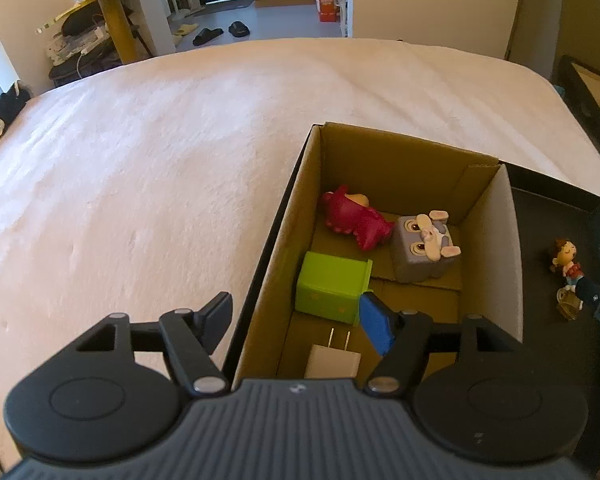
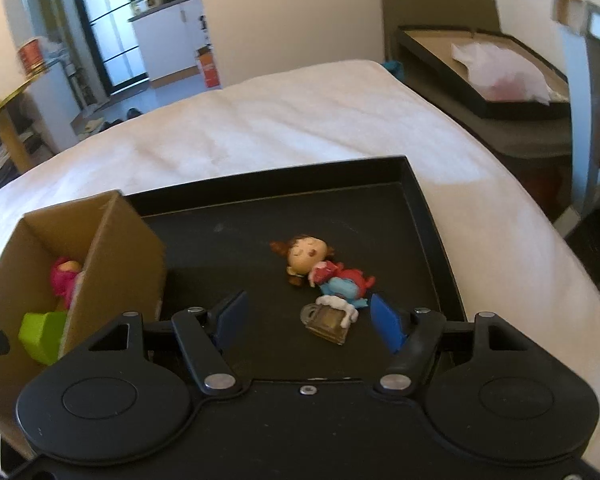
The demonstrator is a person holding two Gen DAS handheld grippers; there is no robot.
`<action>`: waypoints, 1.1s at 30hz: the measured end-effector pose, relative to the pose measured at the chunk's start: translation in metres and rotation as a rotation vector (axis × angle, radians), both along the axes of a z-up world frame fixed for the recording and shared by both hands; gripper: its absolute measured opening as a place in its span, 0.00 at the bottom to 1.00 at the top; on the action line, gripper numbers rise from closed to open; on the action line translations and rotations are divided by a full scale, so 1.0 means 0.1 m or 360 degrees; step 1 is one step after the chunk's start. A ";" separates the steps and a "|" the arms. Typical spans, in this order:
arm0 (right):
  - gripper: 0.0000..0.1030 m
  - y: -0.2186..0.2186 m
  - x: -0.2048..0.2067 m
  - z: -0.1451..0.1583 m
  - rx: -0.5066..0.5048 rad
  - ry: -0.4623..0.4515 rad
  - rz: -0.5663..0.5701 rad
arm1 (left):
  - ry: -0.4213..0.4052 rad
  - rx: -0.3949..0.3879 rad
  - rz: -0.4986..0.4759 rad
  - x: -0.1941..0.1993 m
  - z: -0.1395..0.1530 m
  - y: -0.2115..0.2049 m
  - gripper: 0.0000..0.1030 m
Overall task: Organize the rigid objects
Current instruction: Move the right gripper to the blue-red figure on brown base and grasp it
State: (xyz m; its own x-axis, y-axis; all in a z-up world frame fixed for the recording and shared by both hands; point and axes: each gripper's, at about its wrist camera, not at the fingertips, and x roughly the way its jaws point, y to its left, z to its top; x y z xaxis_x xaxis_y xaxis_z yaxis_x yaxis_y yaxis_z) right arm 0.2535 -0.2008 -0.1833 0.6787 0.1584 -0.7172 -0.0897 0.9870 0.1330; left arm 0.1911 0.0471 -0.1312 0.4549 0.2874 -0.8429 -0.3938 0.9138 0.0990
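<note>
Left gripper point(image 1: 300, 320) agape | right gripper point(image 2: 306, 320) agape | glossy doll figurine point(image 2: 324, 276) | corrugated cardboard box point(image 1: 396, 160)

No text, label, brand, number or sign is legible in either view. The orange carton point(image 1: 327, 0) standing on the far floor carries white printing, which is too small and blurred to read; it also shows in the right wrist view.

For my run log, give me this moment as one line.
left gripper: open, over cardboard box | right gripper: open, nearing doll figurine on black tray | boxed: green block, white charger
</note>
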 end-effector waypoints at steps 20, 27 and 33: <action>0.27 -0.14 0.08 -0.40 -0.0098 0.0103 -0.0153 | 0.0052 0.0097 -0.0011 0.07 0.03 -0.13 0.67; 0.43 -0.21 0.00 -0.38 -0.0149 0.0145 -0.0176 | 0.0046 0.0086 -0.0012 0.05 0.04 -0.10 0.67; 0.54 -0.16 0.02 -0.38 -0.0172 0.0101 -0.0151 | 0.0048 0.0083 -0.0019 0.07 0.04 -0.09 0.67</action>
